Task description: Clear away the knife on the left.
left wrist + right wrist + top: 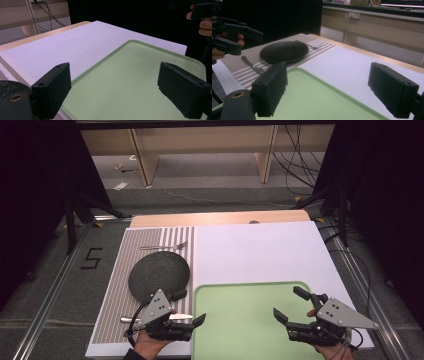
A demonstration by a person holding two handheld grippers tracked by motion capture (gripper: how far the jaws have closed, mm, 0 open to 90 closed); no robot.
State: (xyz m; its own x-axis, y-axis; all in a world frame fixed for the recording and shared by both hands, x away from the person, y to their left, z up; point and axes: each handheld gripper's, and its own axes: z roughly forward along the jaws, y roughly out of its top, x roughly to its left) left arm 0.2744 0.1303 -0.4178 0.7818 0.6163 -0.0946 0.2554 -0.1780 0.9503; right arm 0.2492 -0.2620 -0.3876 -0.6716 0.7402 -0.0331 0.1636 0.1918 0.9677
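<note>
We found the left gripper [190,307] and right gripper [291,303] with jaws apart and empty over the green tray [240,320] at the counter's near edge.

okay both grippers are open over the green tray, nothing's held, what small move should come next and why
Probably swing the open left gripper back toward the dark plate on the striped mat. The green tray is bare, the plate is closest to that gripper, and the right gripper is also open.
</note>
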